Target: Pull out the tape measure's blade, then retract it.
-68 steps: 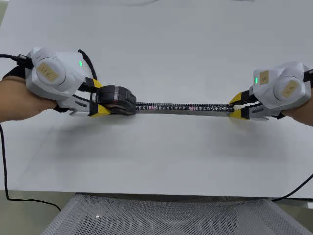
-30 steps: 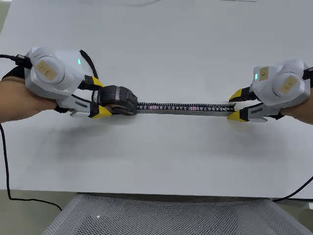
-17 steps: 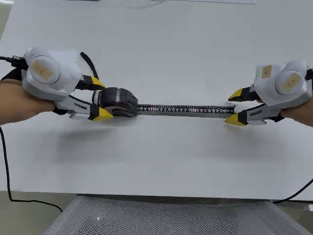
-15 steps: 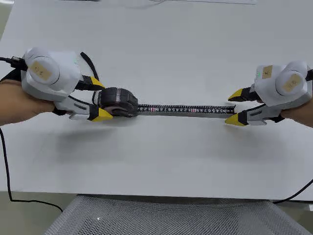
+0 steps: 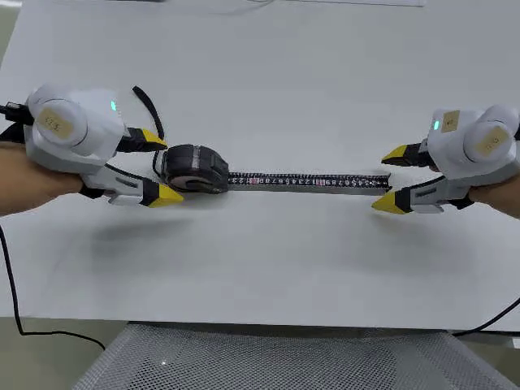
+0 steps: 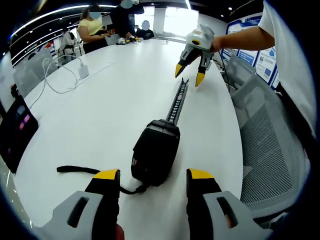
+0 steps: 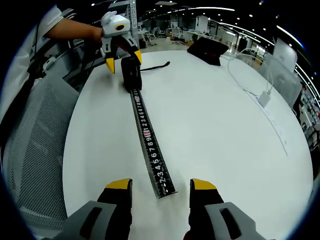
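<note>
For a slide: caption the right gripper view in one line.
Open right claw flanks the tip of the extended blade, which runs across the white table to the case.

A broad white surface (image 5: 268, 89) runs across the head view, and a grey mesh chair (image 5: 284, 357) stands just below its near edge. A thin black cable (image 5: 6, 272) hangs down past the left of that edge, and another (image 5: 497, 315) at the right. In the left gripper view a white corded adapter (image 6: 82, 71) lies on the surface, a dark device (image 6: 15, 131) sits at its rim, and people (image 6: 91, 30) gather at the far end
</note>
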Demonstrator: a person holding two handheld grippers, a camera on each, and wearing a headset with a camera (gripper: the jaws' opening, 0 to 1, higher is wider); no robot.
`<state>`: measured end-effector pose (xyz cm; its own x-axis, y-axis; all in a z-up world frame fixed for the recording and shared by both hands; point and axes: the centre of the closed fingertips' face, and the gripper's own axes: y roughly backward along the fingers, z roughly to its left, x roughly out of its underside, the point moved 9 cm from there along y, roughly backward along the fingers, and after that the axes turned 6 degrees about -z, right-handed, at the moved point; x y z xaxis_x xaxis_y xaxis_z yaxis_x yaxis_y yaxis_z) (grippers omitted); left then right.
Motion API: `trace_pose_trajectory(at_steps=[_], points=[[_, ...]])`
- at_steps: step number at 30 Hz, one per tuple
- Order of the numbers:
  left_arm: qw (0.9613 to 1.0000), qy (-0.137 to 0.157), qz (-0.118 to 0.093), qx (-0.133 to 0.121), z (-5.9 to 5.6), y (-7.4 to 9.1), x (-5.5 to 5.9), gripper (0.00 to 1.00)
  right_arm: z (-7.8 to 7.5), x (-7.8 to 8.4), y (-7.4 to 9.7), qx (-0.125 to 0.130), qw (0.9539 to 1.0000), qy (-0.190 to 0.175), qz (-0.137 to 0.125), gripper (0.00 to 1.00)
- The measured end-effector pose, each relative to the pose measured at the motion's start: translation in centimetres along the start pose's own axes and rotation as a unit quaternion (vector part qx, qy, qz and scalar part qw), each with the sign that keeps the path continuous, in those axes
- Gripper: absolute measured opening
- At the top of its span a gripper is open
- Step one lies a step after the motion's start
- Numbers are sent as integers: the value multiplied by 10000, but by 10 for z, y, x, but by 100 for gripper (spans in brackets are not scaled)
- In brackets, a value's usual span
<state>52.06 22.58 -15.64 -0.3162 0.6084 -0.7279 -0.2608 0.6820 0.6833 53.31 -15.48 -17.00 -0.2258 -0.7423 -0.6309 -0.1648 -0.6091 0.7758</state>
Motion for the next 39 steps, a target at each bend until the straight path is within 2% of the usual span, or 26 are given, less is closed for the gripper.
trace_pose_trajectory(at_steps=[2,11,19,24,31,36,39], points=[[9999,52,-63,-94,-1,3,-1,54,1,-2,2,96,9997,-125,-164,46],[9982,306,-326,-388,-9,13,-1,62,11,-2,9,298,9988,-266,-275,55],[9953,480,-565,-630,-19,21,-2,68,25,-1,15,572,9947,-607,-604,61],[9923,618,-720,-790,-22,28,-1,71,33,-1,20,744,9922,-670,-748,65],[9897,740,-805,-925,-30,35,0,76,44,-5,31,923,9889,-734,-901,68],[9864,788,-928,-1103,-36,39,0,78,52,-7,40,1079,9853,-798,-1054,71],[9831,892,-1023,-1226,-40,43,1,79,59,-6,43,1156,9834,-839,-1115,72]])
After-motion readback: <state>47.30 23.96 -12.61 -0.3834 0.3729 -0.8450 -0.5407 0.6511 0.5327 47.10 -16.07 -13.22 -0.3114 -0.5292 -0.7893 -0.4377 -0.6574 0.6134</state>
